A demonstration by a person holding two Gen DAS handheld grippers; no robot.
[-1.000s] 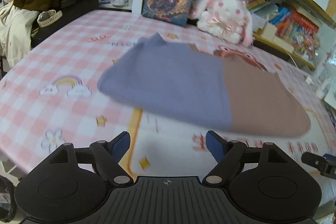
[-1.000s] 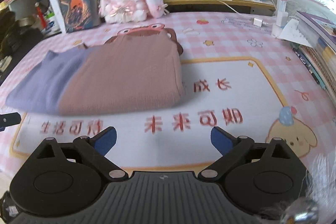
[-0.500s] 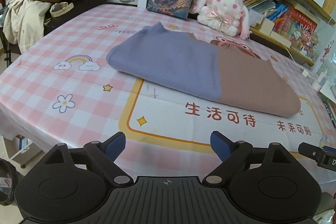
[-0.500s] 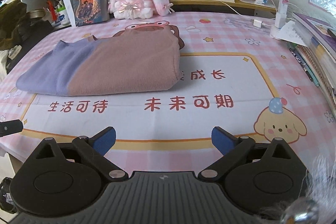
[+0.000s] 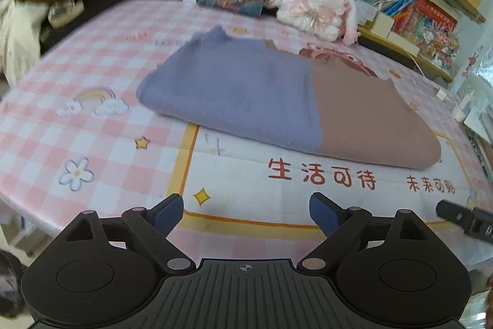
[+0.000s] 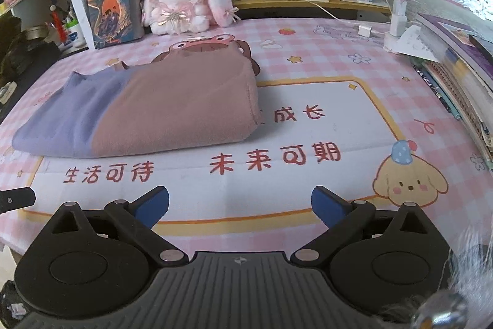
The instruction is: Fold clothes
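On the pink checked tablecloth with its cartoon prints, the soft fleecy garment, half lavender-blue and half dusty brown, lies folded into a thick flat rectangle, just in front of the white and pink plush rabbit that sits against the bookshelf. Everything else is placed from that rabbit: the dark-covered book stands upright just to its left, and the garment's brown end reaches out below and to its right in the right wrist view.

Both tools hang near the table's front edge, well apart from the garment and on the far side of it from the rabbit. The left gripper has its blue pads spread wide, having just been opening, with nothing between them. The right gripper is likewise spread wide and empty.

The fold looks finished or nearly so, judging by the tidy bundle. What could spoil it from here is a careless return. If a finger catches only the top layer of the fleece, the layer would peel back and the bundle would open. A push from the side could slide the whole stack toward the rabbit and knock it or the book over. The cloth beneath may also drag and wrinkle if a pad presses down and pulls.
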